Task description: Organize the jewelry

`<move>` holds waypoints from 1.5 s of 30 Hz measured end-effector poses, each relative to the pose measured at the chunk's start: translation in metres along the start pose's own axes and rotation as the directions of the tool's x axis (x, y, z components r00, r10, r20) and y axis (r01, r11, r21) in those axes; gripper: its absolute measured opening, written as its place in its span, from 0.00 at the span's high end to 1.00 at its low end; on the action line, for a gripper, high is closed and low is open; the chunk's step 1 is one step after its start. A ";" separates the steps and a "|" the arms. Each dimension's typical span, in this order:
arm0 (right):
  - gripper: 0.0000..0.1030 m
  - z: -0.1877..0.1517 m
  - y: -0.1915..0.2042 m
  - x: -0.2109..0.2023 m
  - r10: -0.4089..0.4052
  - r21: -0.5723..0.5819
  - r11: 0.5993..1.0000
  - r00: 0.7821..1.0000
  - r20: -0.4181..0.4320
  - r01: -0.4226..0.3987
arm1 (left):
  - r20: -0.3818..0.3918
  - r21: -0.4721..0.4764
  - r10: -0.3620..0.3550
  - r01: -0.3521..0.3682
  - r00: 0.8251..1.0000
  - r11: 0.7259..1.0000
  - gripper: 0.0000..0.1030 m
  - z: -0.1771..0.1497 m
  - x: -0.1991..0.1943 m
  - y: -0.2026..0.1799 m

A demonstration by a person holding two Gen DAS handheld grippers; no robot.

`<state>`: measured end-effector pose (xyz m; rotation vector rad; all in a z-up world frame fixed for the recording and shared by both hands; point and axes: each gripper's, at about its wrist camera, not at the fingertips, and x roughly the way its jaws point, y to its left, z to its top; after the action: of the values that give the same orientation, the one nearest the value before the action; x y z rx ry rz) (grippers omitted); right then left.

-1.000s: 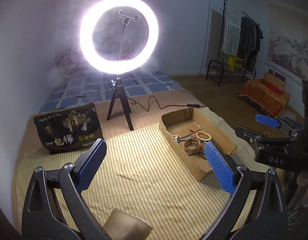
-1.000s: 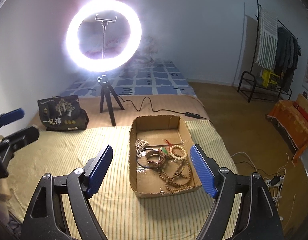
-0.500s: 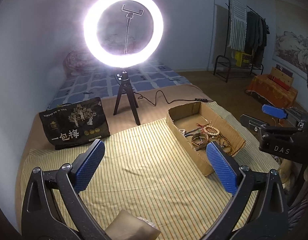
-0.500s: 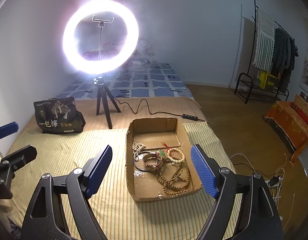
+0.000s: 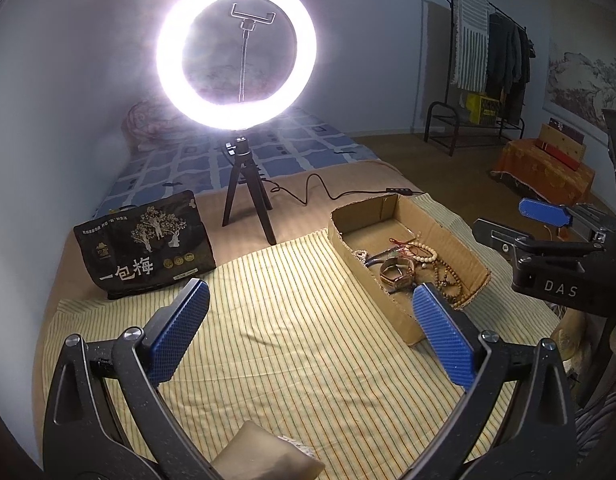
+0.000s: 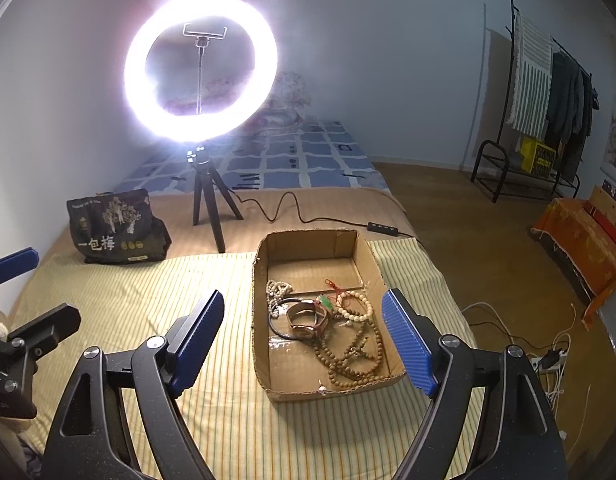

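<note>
A shallow cardboard box (image 6: pixel 260 344) lies on a yellow striped cloth (image 6: pixel 140 296) on the bed. In it are a dark brown bead necklace (image 6: pixel 350 360), a pale bead bracelet (image 6: pixel 358 308), a white bead string (image 6: pixel 278 290), a brown watch-like band (image 6: pixel 306 318) and a green pendant on red cord (image 6: pixel 327 301). My right gripper (image 6: pixel 304 340) is open and empty, above the box's near half. My left gripper (image 5: pixel 308 332) is open and empty over the cloth, left of the box (image 5: pixel 368 276). The right gripper (image 5: pixel 544 220) also shows at the left wrist view's right edge.
A lit ring light on a black tripod (image 6: pixel 208 204) stands behind the box, its cable (image 6: pixel 292 208) running right. A black printed bag (image 6: pixel 112 226) sits at the back left. A tan object (image 5: pixel 264 456) lies under my left gripper. The bed's right edge drops to a wooden floor.
Both grippers have shifted slightly; the box now sits a little nearer and more central in the right wrist view. Both stay open and empty.
</note>
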<state>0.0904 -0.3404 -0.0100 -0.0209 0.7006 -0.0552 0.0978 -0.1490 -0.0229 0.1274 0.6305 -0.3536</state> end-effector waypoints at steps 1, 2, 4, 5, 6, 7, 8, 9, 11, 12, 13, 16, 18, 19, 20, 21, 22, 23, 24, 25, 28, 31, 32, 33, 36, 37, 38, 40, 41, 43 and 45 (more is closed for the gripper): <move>0.21 0.000 0.000 0.000 0.001 0.000 1.000 1.000 -0.001 -0.001 | -0.001 0.001 -0.001 0.001 1.000 1.000 0.00 0.000 0.000 -0.001; 0.21 0.000 0.000 0.000 0.001 -0.001 1.000 1.000 -0.002 -0.001 | -0.001 0.001 -0.002 0.002 1.000 1.000 0.00 0.000 0.000 -0.001; 0.21 0.000 0.000 0.001 0.002 -0.002 1.000 1.000 -0.003 -0.002 | -0.001 0.000 -0.003 0.003 1.000 1.000 0.00 0.000 0.000 -0.001; 0.21 0.000 0.000 0.001 0.002 -0.002 1.000 1.000 -0.004 -0.002 | 0.000 0.000 -0.003 0.003 1.000 1.000 0.00 0.000 0.000 0.000; 0.21 0.000 0.000 0.001 0.002 -0.001 1.000 1.000 -0.005 -0.002 | 0.000 0.000 -0.003 0.003 1.000 1.000 0.00 0.000 0.000 -0.001; 0.21 0.000 0.000 0.001 0.002 -0.001 1.000 1.000 -0.005 -0.002 | -0.001 0.001 -0.004 0.004 1.000 1.000 0.00 0.000 0.000 0.000; 0.21 0.000 0.000 0.001 0.002 -0.001 1.000 1.000 -0.005 -0.002 | -0.001 0.001 -0.004 0.004 1.000 1.000 0.00 0.000 0.000 0.000; 0.21 0.000 0.000 0.001 0.002 0.000 1.000 1.000 -0.004 -0.002 | -0.001 0.001 -0.004 0.004 1.000 1.000 0.00 0.000 0.000 -0.001; 0.21 0.000 0.000 0.001 0.002 -0.001 1.000 1.000 -0.005 -0.002 | -0.001 0.001 -0.003 0.003 1.000 1.000 0.00 0.000 0.000 0.000; 0.21 0.000 -0.001 0.001 0.002 -0.001 1.000 1.000 -0.005 -0.002 | -0.002 0.001 -0.004 0.004 1.000 1.000 0.00 0.000 0.000 0.000; 0.21 0.000 0.000 0.001 0.003 -0.001 1.000 1.000 -0.006 -0.003 | -0.001 0.001 -0.004 0.004 1.000 1.000 0.00 0.000 0.000 0.000; 0.21 0.000 0.000 0.002 0.003 0.000 1.000 1.000 -0.008 -0.003 | 0.000 0.000 -0.003 0.003 1.000 1.000 0.00 0.000 0.000 0.000; 0.21 0.000 0.000 0.002 0.004 0.000 1.000 1.000 -0.008 -0.004 | -0.001 -0.001 -0.005 0.005 1.000 1.000 0.00 0.000 0.000 0.000; 0.21 0.000 0.000 0.002 0.004 0.001 1.000 1.000 -0.008 -0.004 | -0.001 -0.003 -0.005 0.005 1.000 1.000 0.00 0.000 0.000 0.000; 0.21 0.000 0.000 0.002 0.004 0.001 1.000 1.000 -0.009 -0.004 | -0.001 -0.001 -0.004 0.004 1.000 1.000 0.00 0.000 0.000 0.000; 0.21 0.000 0.000 0.002 0.004 0.001 1.000 1.000 -0.008 -0.004 | -0.001 -0.001 -0.003 0.003 1.000 1.000 0.00 0.000 0.000 0.000; 0.21 0.000 0.000 0.002 0.003 0.000 1.000 1.000 -0.008 -0.003 | -0.001 -0.001 -0.004 0.004 1.000 1.000 0.00 0.000 0.000 0.000; 0.21 0.000 0.000 0.002 0.003 0.000 1.000 1.000 -0.009 -0.003 | -0.001 -0.002 -0.005 0.005 1.000 1.000 0.00 0.000 0.000 0.001; 0.21 0.000 0.000 0.002 0.004 0.001 1.000 1.000 -0.008 -0.004 | 0.000 -0.002 -0.007 0.007 1.000 1.000 0.00 0.000 -0.001 -0.001; 0.21 0.000 0.000 0.002 0.004 0.002 1.000 1.000 -0.009 -0.004 | 0.000 -0.003 -0.008 0.008 1.000 1.000 0.00 0.001 -0.001 -0.002; 0.21 0.000 0.000 0.002 0.003 0.002 1.000 1.000 -0.009 -0.003 | -0.001 -0.001 -0.008 0.008 1.000 1.000 0.00 0.001 -0.001 -0.003; 0.21 0.000 0.000 0.002 0.004 0.001 1.000 1.000 -0.009 -0.003 | -0.001 -0.002 -0.008 0.008 1.000 1.000 0.00 0.001 -0.001 -0.001; 0.21 -0.001 -0.001 0.003 0.004 0.001 1.000 1.000 -0.009 -0.004 | 0.000 -0.002 -0.007 0.007 1.000 1.000 0.00 0.001 -0.001 -0.001; 0.21 -0.001 -0.001 0.003 0.004 0.001 1.000 1.000 -0.009 -0.004 | 0.000 -0.002 -0.008 0.008 1.000 1.000 0.00 0.001 -0.001 -0.002; 0.21 -0.001 0.000 0.002 0.004 0.001 1.000 1.000 -0.009 -0.004 | 0.000 -0.003 -0.007 0.007 1.000 1.000 0.00 0.001 -0.001 -0.002; 0.21 -0.001 -0.001 0.003 0.004 0.002 1.000 1.000 -0.009 -0.004 | 0.000 -0.003 -0.008 0.008 1.000 1.000 0.00 0.001 -0.001 -0.002; 0.21 -0.001 -0.001 0.003 0.004 0.002 1.000 1.000 -0.010 -0.004 | 0.000 -0.002 -0.008 0.008 1.000 1.000 0.00 0.001 -0.001 -0.004; 0.21 0.000 -0.001 0.003 0.004 0.001 1.000 1.000 -0.010 -0.004 | -0.001 -0.003 -0.007 0.007 1.000 1.000 0.00 0.001 -0.001 -0.002; 0.21 -0.001 0.000 0.003 0.004 0.002 1.000 1.000 -0.011 -0.004 | -0.001 -0.003 -0.008 0.008 1.000 1.000 0.00 0.001 -0.001 -0.002; 0.21 -0.002 0.000 0.003 0.004 0.002 1.000 1.000 -0.011 -0.004 | -0.001 -0.003 -0.008 0.008 1.000 1.000 0.00 0.001 -0.001 -0.003; 0.21 -0.002 0.000 0.003 0.005 0.001 1.000 1.000 -0.011 -0.005 | -0.002 -0.003 -0.008 0.008 1.000 1.000 0.00 0.001 -0.001 -0.003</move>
<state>0.0915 -0.3409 -0.0130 -0.0176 0.7120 -0.0511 0.0963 -0.1516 -0.0217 0.1224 0.6332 -0.3605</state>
